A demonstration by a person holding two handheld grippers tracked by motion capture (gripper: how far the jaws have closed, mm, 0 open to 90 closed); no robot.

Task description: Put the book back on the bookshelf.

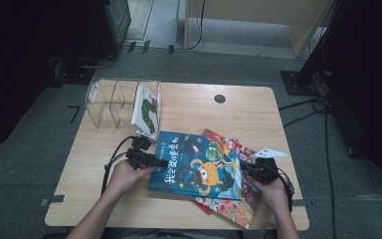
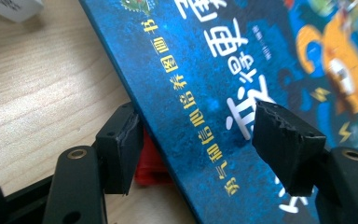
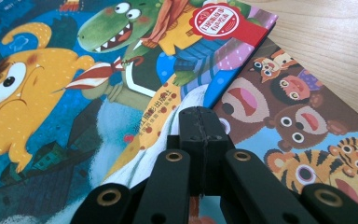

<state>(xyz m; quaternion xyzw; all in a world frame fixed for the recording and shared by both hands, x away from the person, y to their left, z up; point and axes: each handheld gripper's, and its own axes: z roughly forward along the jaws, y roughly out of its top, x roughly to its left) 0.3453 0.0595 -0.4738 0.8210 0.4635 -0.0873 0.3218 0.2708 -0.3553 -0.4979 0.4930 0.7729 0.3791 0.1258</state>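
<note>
Jaws of the left gripper [image 2: 200,140] stand apart astride the near left edge of the blue book [image 2: 242,70], not pressing it. Right gripper [image 3: 204,135] jaws are closed together, empty, over the book's right side. Its glossy cover shows an orange monster. Beneath lies a red book [image 1: 229,206] on the wooden counter [image 1: 189,104]; beyond stands a clear plastic rack [image 1: 114,102].

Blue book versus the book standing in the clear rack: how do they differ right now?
The blue book lies flat on top of another picture book, while the white book stands upright on edge in the clear rack. The blue book sits between the open left gripper jaws; the white book is untouched. The blue cover is dark with an orange monster, the white one pale with green art. Both are thin picture books.
</note>
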